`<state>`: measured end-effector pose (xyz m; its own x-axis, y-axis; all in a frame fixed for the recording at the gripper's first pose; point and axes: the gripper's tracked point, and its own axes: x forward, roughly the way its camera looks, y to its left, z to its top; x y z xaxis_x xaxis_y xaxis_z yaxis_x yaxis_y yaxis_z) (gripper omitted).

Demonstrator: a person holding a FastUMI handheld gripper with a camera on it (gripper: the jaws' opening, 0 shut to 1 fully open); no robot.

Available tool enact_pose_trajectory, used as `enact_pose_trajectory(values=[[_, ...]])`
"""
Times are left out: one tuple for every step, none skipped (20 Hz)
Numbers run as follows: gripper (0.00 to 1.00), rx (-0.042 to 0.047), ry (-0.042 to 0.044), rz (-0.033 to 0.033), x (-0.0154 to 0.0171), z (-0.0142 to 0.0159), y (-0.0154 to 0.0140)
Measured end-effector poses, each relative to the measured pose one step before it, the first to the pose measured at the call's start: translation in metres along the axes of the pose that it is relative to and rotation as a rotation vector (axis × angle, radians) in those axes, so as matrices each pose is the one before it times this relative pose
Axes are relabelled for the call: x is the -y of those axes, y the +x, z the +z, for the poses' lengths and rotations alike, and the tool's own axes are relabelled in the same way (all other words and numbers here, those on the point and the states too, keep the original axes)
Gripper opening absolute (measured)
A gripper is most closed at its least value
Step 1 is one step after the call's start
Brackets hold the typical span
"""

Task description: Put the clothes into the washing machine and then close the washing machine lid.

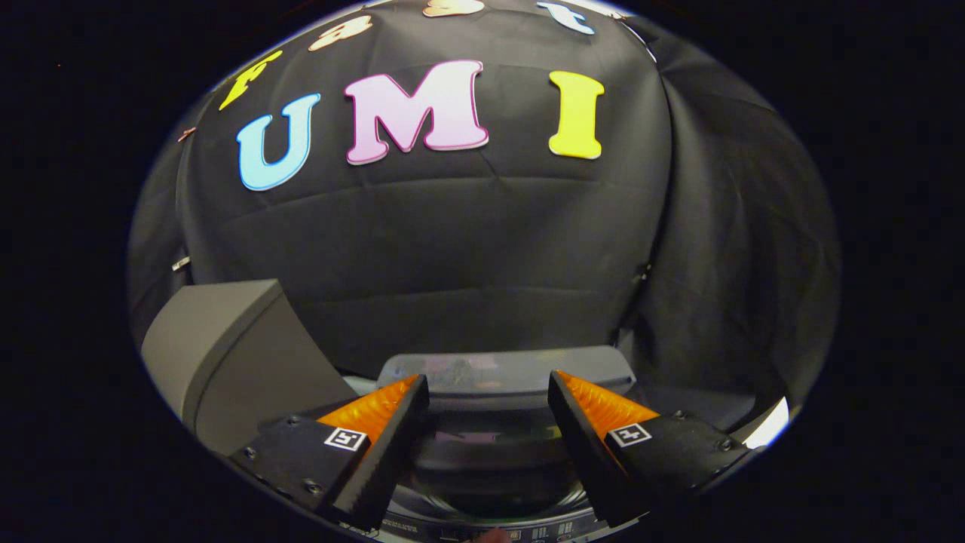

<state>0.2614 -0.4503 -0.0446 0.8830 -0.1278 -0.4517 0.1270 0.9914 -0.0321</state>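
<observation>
Grey plastic and dark glass make up the washing machine [494, 422], which sits at the lower centre of the frame, beyond and between the fingers of the gripper [488, 396]. The fingers stand well apart and hold nothing. The lid [501, 373] appears as a pale grey slab with a glossy, reflective window, lying across the top of the machine just ahead of the fingertips; whether it is fully down or partly raised cannot be told. A curved dark rim and a strip of small panel markings show at the very bottom of the frame, below the fingers. The drum's contents cannot be seen, and no clothes are identifiable in the frame, so whether loading is done cannot be judged.

Handling assessment: the lid is judged rigid and light to moderate in weight, hinged, with a smooth glazed face likely to be slippery; its front edge is the sounder place to grip or press. Clothes would be soft and limp, best pinched at a bunched fold.

A grey box-like object [226, 354] stands at the lower left, beside the machine.
</observation>
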Motion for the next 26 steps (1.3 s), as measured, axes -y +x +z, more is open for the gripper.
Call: enact_pose_trajectory(values=[[1.0,-0.03066,0.00549,-0.00555,0.00237,-0.01578,0.00063],[1.0,-0.03177,0.01136,-0.00269,0.00193,-0.01601,-0.00016],[1.0,-0.02259,0.01288,0.00023,0.00102,-0.0134,0.00026],[1.0,-0.02778,0.01187,-0.00271,0.00002,-0.01255,0.00259],[1.0,-0.03142,0.00331,-0.00899,0.00135,-0.01331,0.00525],[1.0,-0.02972,-0.00459,-0.00738,0.00152,-0.01459,0.00348],[1.0,-0.02512,-0.00528,-0.00499,0.00503,-0.01491,-0.00206],[1.0,-0.02276,-0.00574,-0.0025,0.00155,-0.0114,0.00259],[1.0,-0.02127,-0.00225,-0.00208,0.00058,-0.00864,0.00217],[1.0,-0.02031,0.0021,0.0017,-0.00068,-0.00685,0.00151],[1.0,-0.01027,0.00274,0.00197,0.00011,-0.00441,0.00028],[1.0,-0.00433,0.00041,-0.00032,-0.00018,-0.00264,-0.00076],[1.0,-0.0004,-0.00231,-0.00242,0.00056,-0.00133,-0.00128],[1.0,0.00339,-0.00286,-0.00076,0.00026,0.0022,-0.00323],[1.0,0.00804,-0.00276,0.00187,0.00001,0.00245,-0.00425],[1.0,0.01381,-0.00147,0.00135,-0.00073,0.00575,-0.00592],[1.0,0.02114,-0.00167,0.0017,0.00013,0.00744,-0.007],[1.0,0.02805,-0.00097,0.00038,-0.001,0.01021,-0.00898],[1.0,0.02846,-0.00093,0.00079,-0.00129,0.00985,-0.00733],[1.0,0.03038,-0.0009,0.00553,-0.00256,0.01142,-0.00743],[1.0,0.03053,-0.0014,0.00712,-0.00334,0.01129,-0.00756],[1.0,0.02928,-0.00182,0.00587,-0.00372,0.01231,-0.00919],[1.0,0.03017,-0.00305,0.00802,-0.0041,0.01154,-0.00708],[1.0,0.02956,-0.00316,0.00723,-0.00379,0.01148,-0.00937],[1.0,0.03238,-0.00277,0.00792,-0.00425,0.01155,-0.00991],[1.0,0.02987,-0.00676,0.00701,-0.00463,0.01077,-0.00839]])
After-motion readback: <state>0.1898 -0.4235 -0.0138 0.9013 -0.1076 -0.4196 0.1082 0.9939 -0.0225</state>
